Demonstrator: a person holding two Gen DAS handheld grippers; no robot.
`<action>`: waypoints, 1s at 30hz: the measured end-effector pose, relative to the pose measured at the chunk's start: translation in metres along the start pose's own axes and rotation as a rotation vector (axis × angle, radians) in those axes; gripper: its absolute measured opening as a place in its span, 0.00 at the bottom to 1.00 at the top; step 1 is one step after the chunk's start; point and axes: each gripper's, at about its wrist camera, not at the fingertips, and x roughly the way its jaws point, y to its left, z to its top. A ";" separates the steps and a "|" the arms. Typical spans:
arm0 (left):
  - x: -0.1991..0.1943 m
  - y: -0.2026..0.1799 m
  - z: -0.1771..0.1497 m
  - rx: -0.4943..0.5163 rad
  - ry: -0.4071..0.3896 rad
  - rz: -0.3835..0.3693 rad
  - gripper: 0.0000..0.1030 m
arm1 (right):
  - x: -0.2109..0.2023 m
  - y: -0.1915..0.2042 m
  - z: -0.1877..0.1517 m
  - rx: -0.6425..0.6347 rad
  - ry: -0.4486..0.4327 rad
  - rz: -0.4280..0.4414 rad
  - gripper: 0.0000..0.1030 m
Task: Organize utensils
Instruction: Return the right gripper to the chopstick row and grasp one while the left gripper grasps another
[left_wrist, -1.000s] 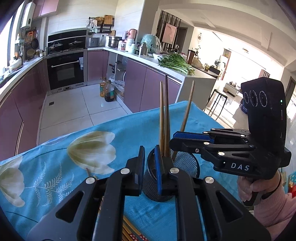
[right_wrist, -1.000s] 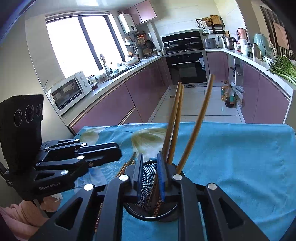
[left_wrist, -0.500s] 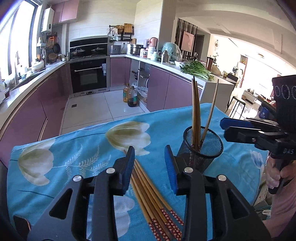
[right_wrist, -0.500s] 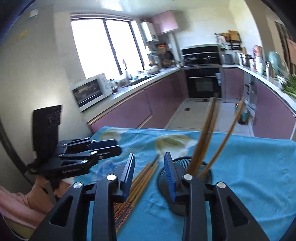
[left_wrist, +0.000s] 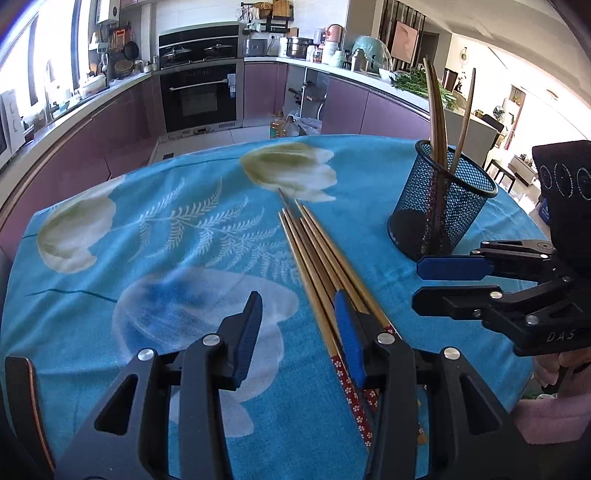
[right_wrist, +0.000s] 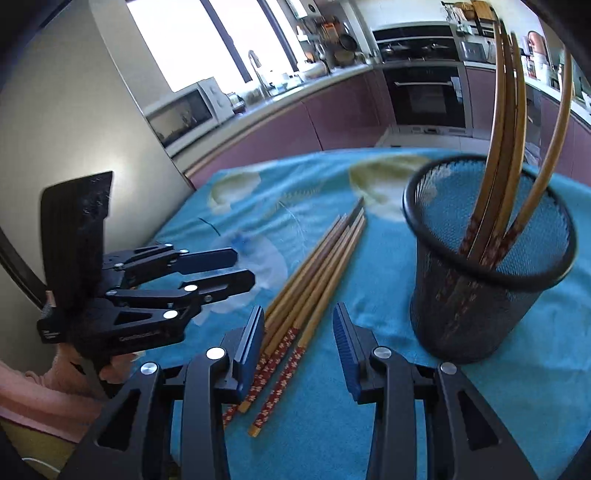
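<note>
Covering the whole bench (left_wrist: 92, 325), a blue cloth with pale flowers carried everything in play. A second earlier both grippers had been pinched nearly shut over the mesh cup (left_wrist: 441, 210), which stood toward the far right corner in the left wrist view; since then they had come away from it and dropped low toward the near edge, a sign that one delivery was done and another pick was starting. Three chopsticks (left_wrist: 436, 110) stood in the cup, patterned handle ends down, tips leaning up and away. The loose bundle of chopsticks (left_wrist: 317, 254) lay flat near the middle of the bench, just left of the cup, its long axis running from the near edge toward the far one, red flowered handles nearest the person and narrow tips pointing at the far edge. The left gripper (left_wrist: 299, 332) was opening, its jaws partly spread and holding nothing, its right pad hovering over the bundle. The right gripper (right_wrist: 299, 334) stood partly open and empty, its jaws straddling the handle ends. Most of the chopsticks were probably still to be moved.
</note>
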 end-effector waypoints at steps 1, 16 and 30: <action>0.003 0.000 -0.002 -0.002 0.006 -0.001 0.39 | 0.003 0.000 -0.001 0.005 0.007 -0.006 0.36; 0.026 -0.004 -0.014 0.003 0.058 -0.003 0.38 | 0.021 0.011 -0.008 -0.030 0.046 -0.108 0.36; 0.026 -0.002 -0.015 0.004 0.065 -0.001 0.31 | 0.020 0.007 -0.010 -0.038 0.063 -0.177 0.30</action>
